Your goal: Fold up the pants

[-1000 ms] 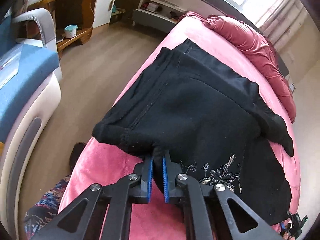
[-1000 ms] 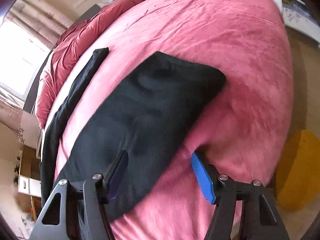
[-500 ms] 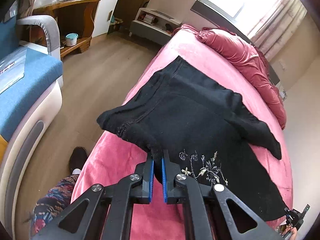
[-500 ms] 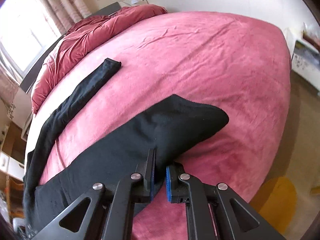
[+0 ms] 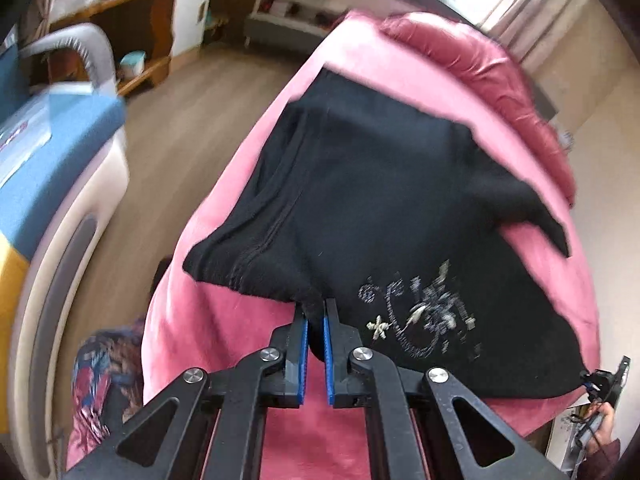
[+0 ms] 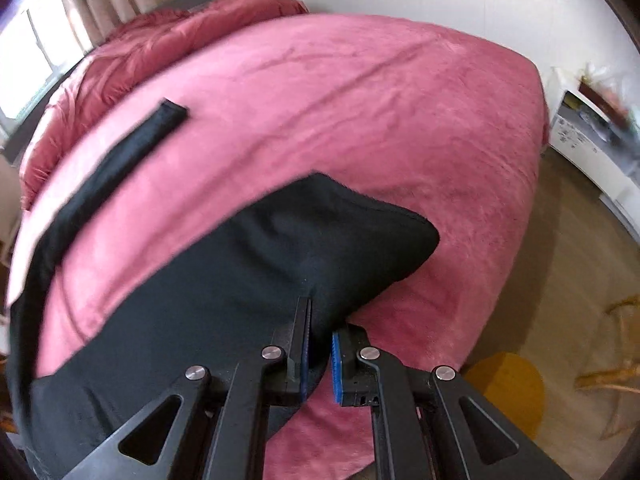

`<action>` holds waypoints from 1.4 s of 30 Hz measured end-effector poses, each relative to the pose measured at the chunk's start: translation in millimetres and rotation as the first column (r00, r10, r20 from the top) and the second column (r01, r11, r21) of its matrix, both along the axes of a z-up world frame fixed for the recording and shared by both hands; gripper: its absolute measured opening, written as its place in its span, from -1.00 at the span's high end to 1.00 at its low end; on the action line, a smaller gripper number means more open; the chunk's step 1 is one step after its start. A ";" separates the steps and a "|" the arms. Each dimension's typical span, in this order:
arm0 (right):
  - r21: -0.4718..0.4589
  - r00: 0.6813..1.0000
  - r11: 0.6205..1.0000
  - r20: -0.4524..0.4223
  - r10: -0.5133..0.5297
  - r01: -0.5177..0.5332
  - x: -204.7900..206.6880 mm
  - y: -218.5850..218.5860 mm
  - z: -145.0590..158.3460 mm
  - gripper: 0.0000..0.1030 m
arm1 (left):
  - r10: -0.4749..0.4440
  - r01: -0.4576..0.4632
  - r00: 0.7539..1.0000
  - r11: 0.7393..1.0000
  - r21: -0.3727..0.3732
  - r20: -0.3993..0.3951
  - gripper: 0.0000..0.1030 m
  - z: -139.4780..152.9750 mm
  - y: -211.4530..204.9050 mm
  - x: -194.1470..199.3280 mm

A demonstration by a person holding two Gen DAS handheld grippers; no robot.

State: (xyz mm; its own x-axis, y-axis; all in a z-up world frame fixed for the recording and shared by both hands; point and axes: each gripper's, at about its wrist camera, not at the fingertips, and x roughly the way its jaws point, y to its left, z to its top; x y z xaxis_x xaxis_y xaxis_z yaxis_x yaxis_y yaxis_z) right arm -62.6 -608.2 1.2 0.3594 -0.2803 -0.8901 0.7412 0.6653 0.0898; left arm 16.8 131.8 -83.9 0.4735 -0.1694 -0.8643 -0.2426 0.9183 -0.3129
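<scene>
A: Starting on the left, there's a blue sofa (image 5: 52,148) beside the wooden floor (image 5: 192,104), then the pink bed (image 5: 208,320) with the black pants (image 5: 380,200) spread across it.

B: And the left gripper (image 5: 316,320) is clamped on them, both blue pads pinching a tuck of black cloth at the near edge, next to the seam.

A: The pale embroidery (image 5: 420,312) sits just right of that grip. The fabric looks soft and fairly thick, almost fleecy, and it drapes with no stiffness.

B: So it will sag wherever it isn't supported. I'd say gripping an edge or corner is the right call, since the middle would just bunch up.

A: Over to the right-hand camera: one leg runs across the bed toward the red quilt (image 6: 132,52), thin and flat.

B: The other leg end lies close, and the right gripper (image 6: 320,340) is closed on its near edge, with cloth caught between the pads. The leg tip beyond it rests on the bedspread.

A: It looks light, an easy lift. The plush bedspread may drag on the cloth, though.

B: Agreed. With two holds well apart, the cloth between them should stay flat for a fold.
</scene>
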 end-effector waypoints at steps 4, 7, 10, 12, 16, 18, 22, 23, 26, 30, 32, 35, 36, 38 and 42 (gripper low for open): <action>0.009 1.000 1.000 -0.013 -0.018 0.018 -2.3 2.3 -6.7 0.74 | 0.022 -0.021 0.998 1.000 0.017 -0.063 0.50 -8.3 6.3 4.5; -0.018 1.000 1.000 -0.011 -0.016 0.016 -5.2 5.1 4.0 0.26 | 0.022 -0.020 0.998 0.999 0.026 -0.062 0.47 -0.6 17.6 0.7; -0.094 1.000 0.995 0.000 0.016 -0.015 -5.8 19.7 26.3 0.04 | 0.031 -0.028 0.999 0.997 0.076 -0.039 0.47 12.2 27.3 -7.6; -0.134 0.997 0.989 0.023 0.068 -0.065 -1.4 36.8 41.7 0.03 | 0.041 -0.043 0.999 0.994 0.100 0.015 0.47 26.7 34.2 -10.9; -0.079 0.954 0.955 0.079 0.290 -0.284 28.1 95.6 50.8 0.01 | -0.007 0.001 0.997 0.997 0.076 0.076 0.46 39.0 30.3 2.0; -0.044 0.898 0.902 0.089 0.431 -0.429 46.2 140.8 44.6 0.01 | -0.067 0.063 0.994 0.996 0.060 0.082 0.46 35.8 17.4 12.1; 0.054 0.764 0.764 0.123 0.634 -0.643 75.7 230.3 23.3 0.01 | -0.145 0.144 0.989 0.984 0.103 0.012 0.46 12.6 -9.4 36.1; 0.078 0.726 0.723 0.133 0.674 -0.686 82.5 254.6 15.7 0.01 | -0.158 0.160 0.987 0.979 0.125 -0.027 0.46 2.4 -14.6 42.8; 0.137 0.643 0.629 0.142 0.752 -0.765 96.4 309.5 -4.3 0.01 | -0.146 0.160 0.985 0.972 0.170 -0.092 0.46 -23.3 -18.1 50.4; 0.204 0.589 0.561 0.124 0.798 -0.803 107.5 352.2 -29.2 0.01 | -0.134 0.146 0.988 0.974 0.172 -0.077 0.46 -19.1 -13.3 55.2; 0.225 0.573 0.543 0.095 0.814 -0.809 111.4 366.7 -43.4 0.01 | -0.131 0.135 0.991 0.978 0.158 -0.033 0.46 -5.1 -7.8 64.1; 0.215 0.557 0.534 0.061 0.828 -0.818 114.6 377.7 -54.2 -0.05 | -0.126 0.120 0.991 0.983 0.140 0.040 0.37 19.8 -1.0 90.5; 0.213 0.553 0.529 0.066 0.831 -0.821 114.7 379.6 -53.7 -0.07 | -0.123 0.115 0.991 0.984 0.136 0.052 0.35 25.3 0.7 101.8; 0.217 0.554 0.528 0.079 0.829 -0.821 117.2 378.5 -48.8 -0.08 | -0.116 0.108 0.991 0.988 0.113 0.070 0.34 32.6 3.5 133.8; 0.179 0.542 0.521 0.096 0.835 -0.834 120.6 376.9 -34.4 -0.08 | -0.115 0.108 0.990 0.991 0.083 0.081 0.34 34.0 7.2 189.2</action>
State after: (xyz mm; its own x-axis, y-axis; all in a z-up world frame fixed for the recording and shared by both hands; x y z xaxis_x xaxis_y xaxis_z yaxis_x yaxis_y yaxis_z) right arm 58.0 -231.3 -33.1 0.3402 0.3118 -0.8871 -0.1440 0.9496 0.2785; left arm 206.0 138.9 -49.9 0.5279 -0.1588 -0.8343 -0.1129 0.9605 -0.2543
